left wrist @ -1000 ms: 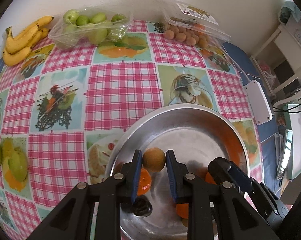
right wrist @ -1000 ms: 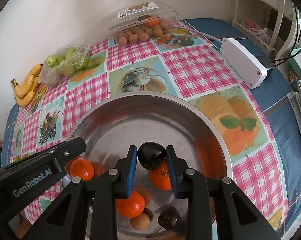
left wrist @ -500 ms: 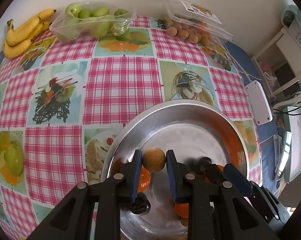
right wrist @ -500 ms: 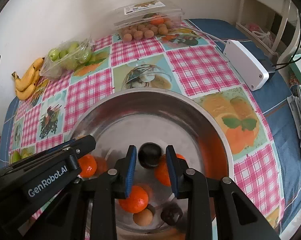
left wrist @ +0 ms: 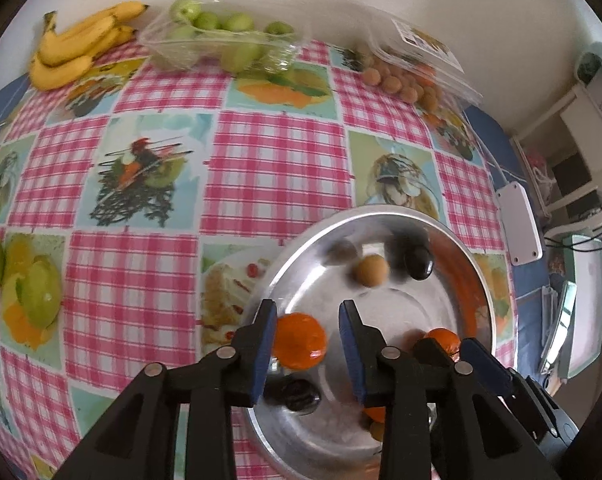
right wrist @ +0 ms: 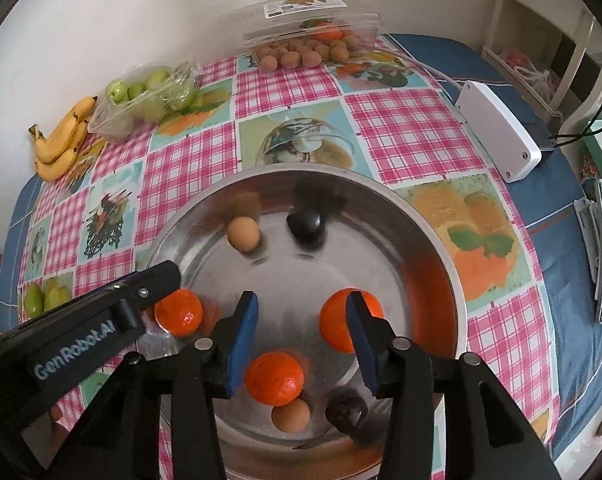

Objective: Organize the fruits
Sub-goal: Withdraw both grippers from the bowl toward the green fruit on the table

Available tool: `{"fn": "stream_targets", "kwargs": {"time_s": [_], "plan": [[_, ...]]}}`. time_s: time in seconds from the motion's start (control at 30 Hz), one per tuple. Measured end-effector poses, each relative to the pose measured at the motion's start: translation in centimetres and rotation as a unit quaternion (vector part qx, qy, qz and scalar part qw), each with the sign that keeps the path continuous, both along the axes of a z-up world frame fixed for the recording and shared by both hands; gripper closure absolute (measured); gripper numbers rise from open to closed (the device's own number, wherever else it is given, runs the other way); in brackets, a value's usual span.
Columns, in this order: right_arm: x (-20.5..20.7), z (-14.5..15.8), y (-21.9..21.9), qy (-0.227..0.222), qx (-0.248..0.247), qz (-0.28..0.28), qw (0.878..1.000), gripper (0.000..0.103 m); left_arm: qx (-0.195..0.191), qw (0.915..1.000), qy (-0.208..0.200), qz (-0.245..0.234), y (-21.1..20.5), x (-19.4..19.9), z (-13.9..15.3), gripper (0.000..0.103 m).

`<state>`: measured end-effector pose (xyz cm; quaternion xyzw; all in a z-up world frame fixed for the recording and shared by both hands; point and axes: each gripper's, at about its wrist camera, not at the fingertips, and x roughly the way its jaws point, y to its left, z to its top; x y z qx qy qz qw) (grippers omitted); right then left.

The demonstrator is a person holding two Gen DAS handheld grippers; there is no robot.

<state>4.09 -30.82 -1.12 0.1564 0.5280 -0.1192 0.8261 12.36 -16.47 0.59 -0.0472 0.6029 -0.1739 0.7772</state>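
Two grippers hang over the steel bowl (right wrist: pixel 441 236), the left gripper (left wrist: pixel 307 332) and the right gripper (right wrist: pixel 301 320), each with its jaws spread apart and nothing between them. Inside the bowl lie three oranges (right wrist: pixel 274 378), a tan fruit (right wrist: pixel 243 233) and a dark plum (right wrist: pixel 307 224) near the far wall, blurred, plus another tan fruit (right wrist: pixel 291 416) and dark plum (right wrist: pixel 347 407) at the near side. Against the wall beyond sit bananas (right wrist: pixel 63 140), a bag of green fruit (right wrist: pixel 149 92) and a clear box of brown fruit (right wrist: pixel 309 36), well apart from the bowl, with a white device (right wrist: pixel 497 136) to the right on the checked tablecloth (right wrist: pixel 405 128).
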Motion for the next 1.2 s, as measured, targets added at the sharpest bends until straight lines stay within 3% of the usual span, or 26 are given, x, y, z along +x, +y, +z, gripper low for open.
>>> {"fn": "stream_targets", "kwargs": {"time_s": [0.47, 0.9, 0.93, 0.97, 1.0, 1.1, 1.2], "plan": [[0.2, 0.2, 1.8, 0.028, -0.007, 0.026, 0.999, 0.056, 0.035, 0.9976, -0.019, 0.056, 5.5, -0.6, 0.1, 0.067], [0.3, 0.0, 2.5, 0.031, -0.002, 0.043, 0.999, 0.056, 0.07, 0.9947, -0.015, 0.074, 6.7, -1.1, -1.1, 0.067], [0.3, -0.1, 2.5, 0.031, -0.001, 0.043, 0.999, 0.056, 0.072, 0.9945, -0.015, 0.074, 6.8, -1.1, -1.2, 0.06], [0.2, -0.1, 2.5, 0.032, -0.001, 0.043, 0.999, 0.056, 0.076, 0.994, -0.015, 0.077, 6.8, -1.1, -1.3, 0.045], [0.3, -0.2, 2.4, 0.034, -0.002, 0.043, 0.999, 0.055, 0.08, 0.9935, -0.016, 0.079, 6.8, -1.2, -1.3, 0.04], [0.3, -0.5, 2.4, 0.039, -0.008, 0.042, 0.998, 0.043, 0.092, 0.9922, -0.02, 0.082, 6.9, -1.2, -1.4, 0.037], [0.3, -0.6, 2.4, 0.041, -0.012, 0.042, 0.998, 0.041, 0.107, 0.99, -0.019, 0.089, 7.2, -1.2, -1.6, 0.032]]}}
